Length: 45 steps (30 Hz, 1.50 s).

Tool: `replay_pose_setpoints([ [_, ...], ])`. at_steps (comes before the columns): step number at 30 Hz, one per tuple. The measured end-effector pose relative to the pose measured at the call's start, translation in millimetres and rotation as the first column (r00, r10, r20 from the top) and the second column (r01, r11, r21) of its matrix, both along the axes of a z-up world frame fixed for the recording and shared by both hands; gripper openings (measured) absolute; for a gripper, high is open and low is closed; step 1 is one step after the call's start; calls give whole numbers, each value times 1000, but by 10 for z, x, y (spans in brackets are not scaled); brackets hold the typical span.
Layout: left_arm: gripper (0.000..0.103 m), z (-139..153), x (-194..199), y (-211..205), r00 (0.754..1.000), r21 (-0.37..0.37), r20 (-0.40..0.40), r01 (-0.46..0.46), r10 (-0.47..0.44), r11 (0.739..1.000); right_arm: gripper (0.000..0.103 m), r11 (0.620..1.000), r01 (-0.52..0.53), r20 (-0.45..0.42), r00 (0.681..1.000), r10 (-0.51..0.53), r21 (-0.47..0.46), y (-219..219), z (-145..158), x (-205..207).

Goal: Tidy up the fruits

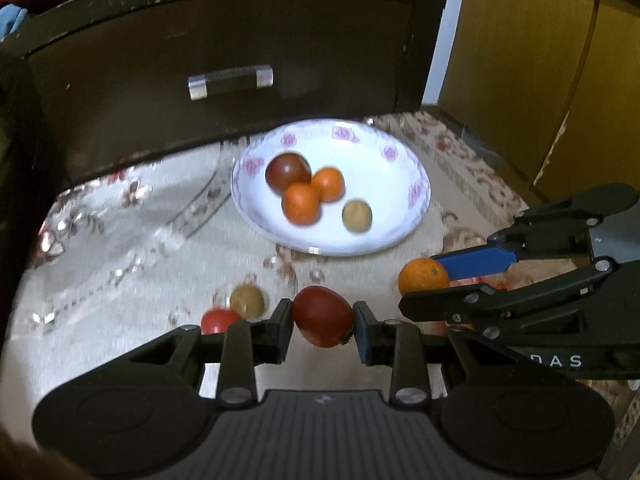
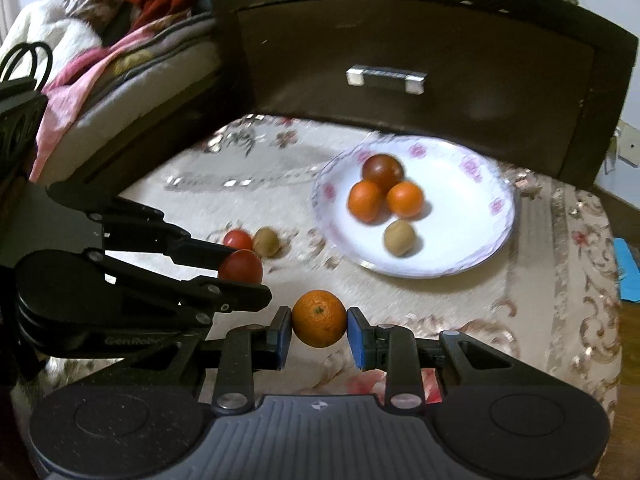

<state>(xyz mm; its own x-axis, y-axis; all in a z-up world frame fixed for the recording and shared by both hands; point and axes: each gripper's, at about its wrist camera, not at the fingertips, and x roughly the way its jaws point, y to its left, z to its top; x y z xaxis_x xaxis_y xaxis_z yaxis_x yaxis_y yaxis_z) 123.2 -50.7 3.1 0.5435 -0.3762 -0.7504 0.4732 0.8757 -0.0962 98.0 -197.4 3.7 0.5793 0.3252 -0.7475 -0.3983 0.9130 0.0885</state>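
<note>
left claw (image 1: 323,317) clamped on tomato (image 1: 322,315) | right claw (image 2: 319,319) on orange (image 2: 319,318) | i fear collision near plate (image 1: 394,236), dropped fruit rolling

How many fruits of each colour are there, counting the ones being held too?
Orange: 3, two on the plate at and, one in the right hand-held gripper
Red: 3, and one in the left hand-held gripper
Brown: 2, and
Total: 8
</note>
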Motion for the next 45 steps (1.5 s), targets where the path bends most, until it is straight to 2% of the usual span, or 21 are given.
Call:
replay_pose_setpoints([
  [16,39,39,499,-224,999,-28,35,-25,26,999,25,996,86,65,994,-86,2,-239,80,448],
  [25,38,-99,671,-243,999,-20,10,-41,41,999,25,996,82,73,994,-80,-25,-257,8,615],
  [45,38,-288,740,-384,999,-5,-2,-35,35,999,27,993,114,72,991,-111,-36,-344,-95,817],
])
